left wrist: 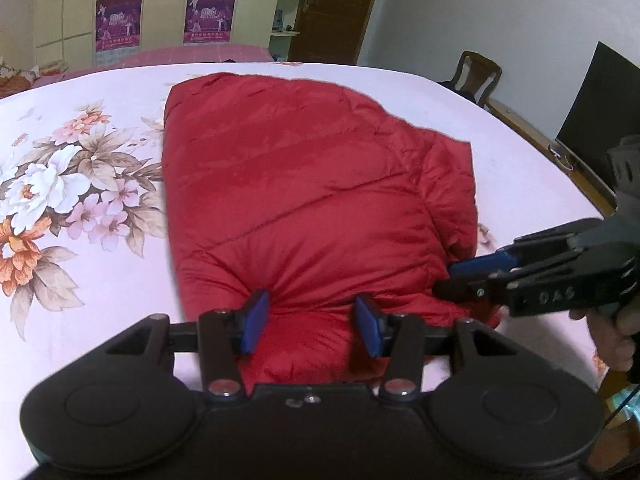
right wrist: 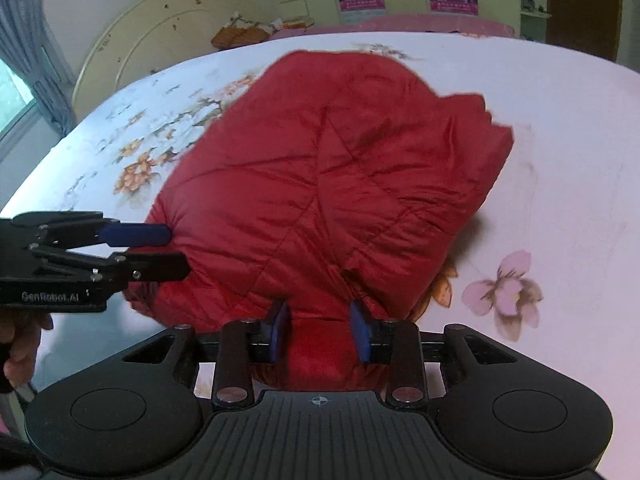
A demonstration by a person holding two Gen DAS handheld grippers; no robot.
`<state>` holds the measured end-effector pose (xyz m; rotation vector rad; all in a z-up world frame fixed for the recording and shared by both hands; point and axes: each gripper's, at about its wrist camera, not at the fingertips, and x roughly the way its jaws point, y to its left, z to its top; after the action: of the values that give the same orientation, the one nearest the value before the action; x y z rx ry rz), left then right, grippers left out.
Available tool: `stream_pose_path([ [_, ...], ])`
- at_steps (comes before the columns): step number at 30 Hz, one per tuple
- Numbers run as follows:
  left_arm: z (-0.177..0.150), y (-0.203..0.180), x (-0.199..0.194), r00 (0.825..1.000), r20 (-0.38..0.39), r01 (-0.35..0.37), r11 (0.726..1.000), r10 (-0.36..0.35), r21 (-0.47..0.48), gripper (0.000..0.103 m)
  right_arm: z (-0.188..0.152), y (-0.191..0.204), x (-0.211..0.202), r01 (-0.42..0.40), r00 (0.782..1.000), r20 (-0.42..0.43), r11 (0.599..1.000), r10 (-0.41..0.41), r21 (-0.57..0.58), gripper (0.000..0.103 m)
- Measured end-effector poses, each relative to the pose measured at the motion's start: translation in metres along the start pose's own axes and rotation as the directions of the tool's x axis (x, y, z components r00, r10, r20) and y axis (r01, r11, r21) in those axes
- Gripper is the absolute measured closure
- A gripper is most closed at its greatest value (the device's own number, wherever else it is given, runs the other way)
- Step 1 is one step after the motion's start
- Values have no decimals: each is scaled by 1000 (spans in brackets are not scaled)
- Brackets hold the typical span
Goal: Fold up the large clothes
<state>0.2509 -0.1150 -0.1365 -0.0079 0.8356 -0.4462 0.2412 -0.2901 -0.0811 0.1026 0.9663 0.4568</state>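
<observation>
Now mid-fold: red padded jacket (left wrist: pixel 304 200) lying bunched on the floral bed sheet (left wrist: pixel 60 184), near end gathered between both claws. Left claw (left wrist: pixel 312 326) partly open, blue pads pressed on either side of a ridge of fabric, apparently pinching it, though a firm hold not certain. Right claw (right wrist: pixel 320 330) much the same, narrowly parted with a fold of red cloth wedged between the pads. From the other view, right claw's fingers close together at the jacket's near right corner.

Next move, by the look of it: lift that near hem and carry it forward over the body toward the far end, both claws kept level so the bulk folds evenly. Puffy, slippery stuff, likely to slide or spring back.

Plenty of bare sheet left, right and beyond the jacket. Bed's edge close behind the claws; chair (left wrist: pixel 478 74) and dark screen (left wrist: pixel 596 120) off to the right, well apart.
</observation>
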Motion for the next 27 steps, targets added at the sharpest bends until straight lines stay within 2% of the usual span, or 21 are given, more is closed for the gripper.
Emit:
stream_pose_path([
  [3, 13, 3, -8, 1000, -24, 15, 1000, -15, -18, 56, 8, 1, -16, 7, 1000, 11, 1000, -7, 4, 69],
  [7, 34, 10, -25, 998, 70, 5, 1000, -4, -23, 56, 29, -23, -46, 29, 990, 133, 995, -41, 92, 69],
  [9, 46, 14, -18, 997, 76, -2, 1000, 3, -20, 56, 43, -42, -46, 50, 982, 175, 987, -76, 152, 69],
  [13, 64, 18, 7, 997, 64, -44, 999, 44, -2, 56, 68, -67, -35, 70, 973, 201, 976, -113, 206, 69],
  [16, 70, 29, 21, 997, 53, -59, 997, 61, -47, 54, 76, -77, -20, 91, 976, 175, 971, -131, 222, 69],
  [18, 70, 36, 29, 998, 26, -50, 995, 53, -83, 54, 74, -87, -3, 92, 985, 121, 967, -123, 237, 87],
  [21, 68, 35, 31, 998, 20, -50, 996, 52, -78, 54, 67, -97, 13, 77, 990, 93, 959, -106, 273, 87],
  [25, 72, 29, 20, 996, 16, -83, 995, 84, -62, 54, 66, -101, -9, 32, 982, 167, 944, -91, 327, 86],
  [27, 73, 25, 17, 993, 17, -112, 992, 113, -52, 41, 64, -101, -22, 4, 976, 203, 944, -75, 331, 86],
])
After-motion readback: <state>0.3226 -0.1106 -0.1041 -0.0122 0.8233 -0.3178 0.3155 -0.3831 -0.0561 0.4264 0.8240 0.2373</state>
